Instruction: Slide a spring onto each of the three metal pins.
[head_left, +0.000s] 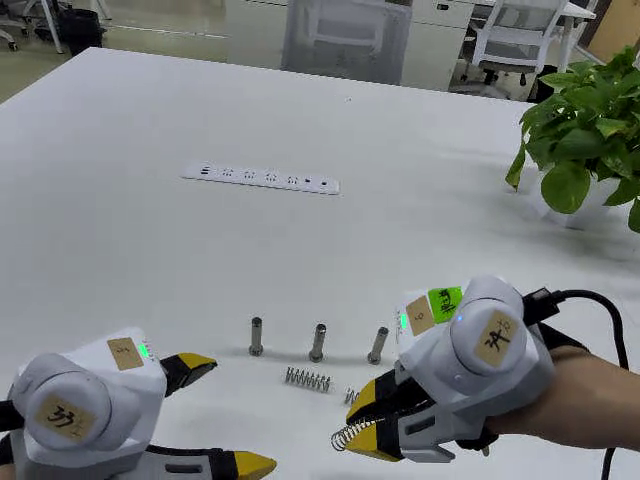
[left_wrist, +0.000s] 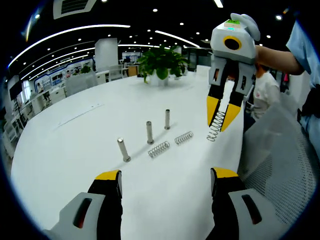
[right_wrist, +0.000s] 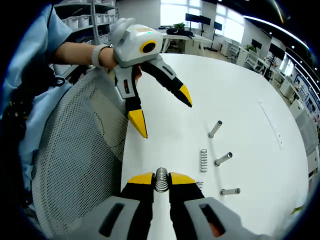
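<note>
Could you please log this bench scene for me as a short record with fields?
Pins: left pin, middle pin, right pin, all upright, no spring on any
Held spring: pinched in the right claw, above the table
Loose springs: spring by the middle pin, spring by the right pin, both lying flat
Left claw: open, holding nothing
Background: power strip, potted plant

The table (head_left: 150, 250) lies open around the pins (head_left: 318, 342), loose springs (head_left: 307, 379) alongside.

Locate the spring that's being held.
Head view, lower right: the small silver coil spring is pinched in the right gripper, near the rightmost upright metal pin.
</note>
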